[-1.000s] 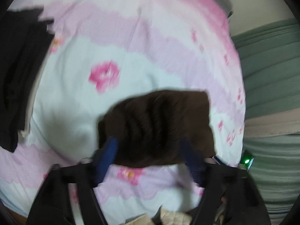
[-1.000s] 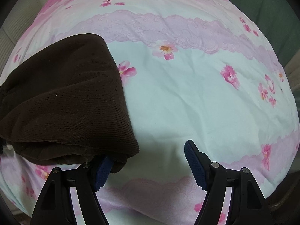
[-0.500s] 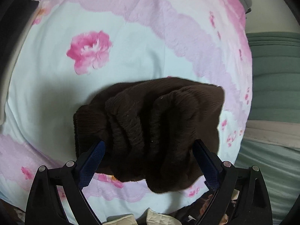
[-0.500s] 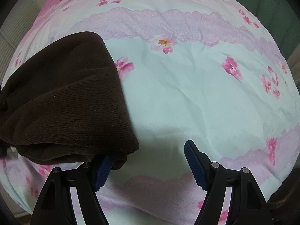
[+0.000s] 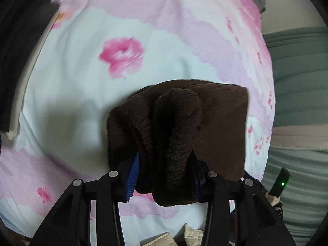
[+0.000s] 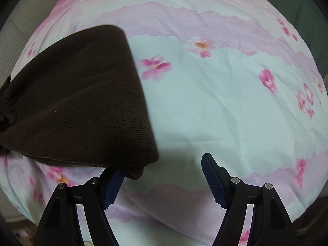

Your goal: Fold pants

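The folded dark brown ribbed pants [image 5: 215, 127] lie on the floral bedsheet [image 5: 82, 78]. My left gripper [image 5: 166, 170] is shut on the bunched near edge of the pants, with thick folds squeezed between its blue pads. In the right wrist view the pants [image 6: 82, 106] fill the left side, lifted at the far left end. My right gripper [image 6: 164, 180] is open and empty; its left finger [image 6: 112, 184] sits just under the near corner of the pants.
A black garment [image 5: 14, 51] lies at the left edge of the bed. Green-grey cushions [image 5: 297, 86] stand right of the bed. A small device with a green light [image 5: 281, 181] is at lower right. Open sheet [image 6: 225, 102] lies right of the pants.
My left gripper has closed from wide open onto the bunched edge of the pants. The right gripper has stayed open by the pants' corner.
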`<state>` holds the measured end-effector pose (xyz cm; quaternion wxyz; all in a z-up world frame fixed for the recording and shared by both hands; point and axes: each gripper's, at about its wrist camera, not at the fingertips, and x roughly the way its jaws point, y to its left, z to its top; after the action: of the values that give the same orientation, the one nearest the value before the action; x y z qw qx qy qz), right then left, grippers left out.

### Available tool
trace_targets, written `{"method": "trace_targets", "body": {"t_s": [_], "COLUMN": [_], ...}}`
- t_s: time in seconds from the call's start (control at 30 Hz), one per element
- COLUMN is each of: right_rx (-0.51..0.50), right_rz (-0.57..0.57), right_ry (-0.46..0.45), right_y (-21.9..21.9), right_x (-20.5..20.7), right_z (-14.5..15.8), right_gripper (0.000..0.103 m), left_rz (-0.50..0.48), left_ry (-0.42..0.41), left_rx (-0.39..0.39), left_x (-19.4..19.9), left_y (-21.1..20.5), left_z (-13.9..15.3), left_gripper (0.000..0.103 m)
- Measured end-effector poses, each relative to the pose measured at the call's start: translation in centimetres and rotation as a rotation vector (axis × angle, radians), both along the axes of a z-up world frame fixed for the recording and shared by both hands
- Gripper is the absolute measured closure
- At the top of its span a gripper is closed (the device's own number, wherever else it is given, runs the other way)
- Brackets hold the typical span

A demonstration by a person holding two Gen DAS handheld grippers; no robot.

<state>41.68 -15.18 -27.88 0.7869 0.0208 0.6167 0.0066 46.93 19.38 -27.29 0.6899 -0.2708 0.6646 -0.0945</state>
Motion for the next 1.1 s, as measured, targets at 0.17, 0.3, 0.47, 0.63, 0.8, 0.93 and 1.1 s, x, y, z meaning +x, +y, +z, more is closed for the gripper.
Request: {"method": "trace_targets", "body": {"t_s": [0.17,0.3,0.47,0.63,0.8,0.93,1.1], "right_rx": [-0.021,-0.026,-0.03,-0.07,-0.102,-0.027,0.058], "right_rz": [0.041,0.053,0.068,0.091,0.146,0.121,0.139], "right_ry": [0.027,0.033,0.057,0.122,0.058,-0.059,-0.042], "right_y": [0.5,0.5,0.4,-0.4,-0.4,0.1,0.7], "right_x": [0.0,0.0,0.0,-0.9,-1.4,1.5,5.5], "right_z": [-0.5,-0.6,-1.1,-1.0,2.4,4.5,2.8], "right_gripper": [0.031,0.031,0.031,0.031,0.031,0.03,0.029], "left_rz": [-0.03,-0.051,-0.04,-0.037,-0.064,-0.038,-0.03], "left_ry": [-0.015,-0.019,-0.02,-0.04,-0.054,-0.03,-0.011], "left_rx": [0.068,0.102,0.087,0.063,0.05,-0.013,-0.053], "left_x": [0.0,-0.2,-0.6,-0.8,-0.6,-0.6,-0.7], "left_y": [-0.5,-0.2,0.2,-0.2,-0.6,0.1,0.5], "left_z": [-1.3,-2.0,-3.4,-4.0,-4.3,-5.2,-5.8], "left_gripper": [0.041,0.024,0.013,0.013,0.013,0.013,0.013]}}
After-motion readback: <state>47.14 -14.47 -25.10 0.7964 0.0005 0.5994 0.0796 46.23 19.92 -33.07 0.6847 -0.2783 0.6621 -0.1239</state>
